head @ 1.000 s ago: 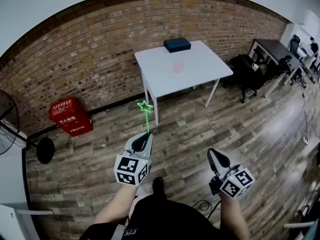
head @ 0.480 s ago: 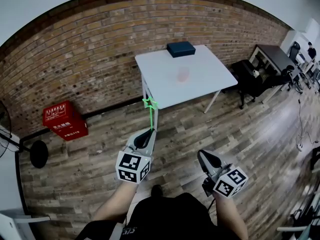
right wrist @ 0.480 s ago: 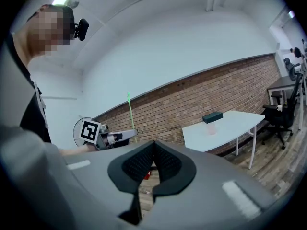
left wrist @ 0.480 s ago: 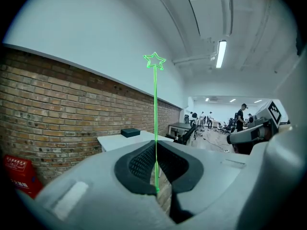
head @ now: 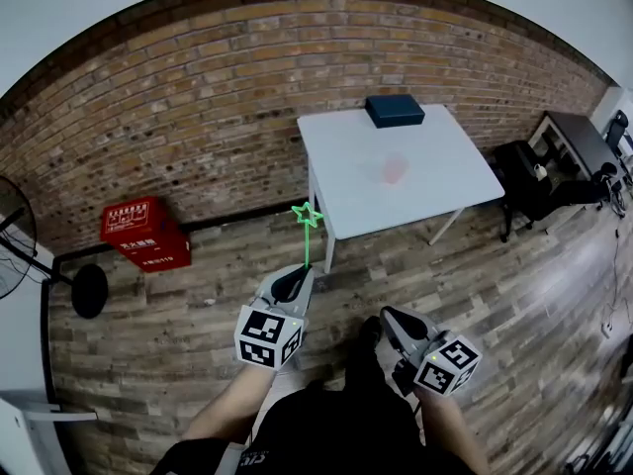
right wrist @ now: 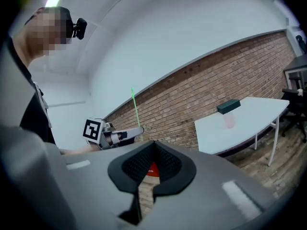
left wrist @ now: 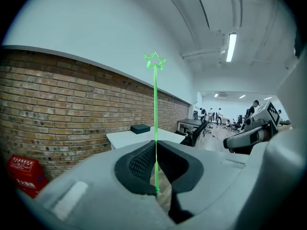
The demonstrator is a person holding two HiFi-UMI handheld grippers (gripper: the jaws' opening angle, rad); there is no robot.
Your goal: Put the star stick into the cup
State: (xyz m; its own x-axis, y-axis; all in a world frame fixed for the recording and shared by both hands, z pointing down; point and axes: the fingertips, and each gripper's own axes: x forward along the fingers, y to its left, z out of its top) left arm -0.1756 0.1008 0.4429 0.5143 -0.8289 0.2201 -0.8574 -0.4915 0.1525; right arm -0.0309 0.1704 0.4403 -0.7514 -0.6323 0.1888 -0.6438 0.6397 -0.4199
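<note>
A thin green stick topped with a star outline stands upright from my left gripper, which is shut on its lower end. In the left gripper view the star rises high above the left gripper's tips. A translucent pink cup stands on the white table some way ahead across the wooden floor. My right gripper is low at the right, shut and empty. The right gripper view shows the cup far off and the left gripper with the stick.
A dark blue box lies at the table's far edge by the brick wall. A red crate sits on the floor at the left, near a black stand base and a fan. A black chair and desks stand at the right.
The table and cup have slid rightward in the head view as the person shifts. The left gripper still holds the stick upright. The right gripper has drawn slightly inward and lower.
</note>
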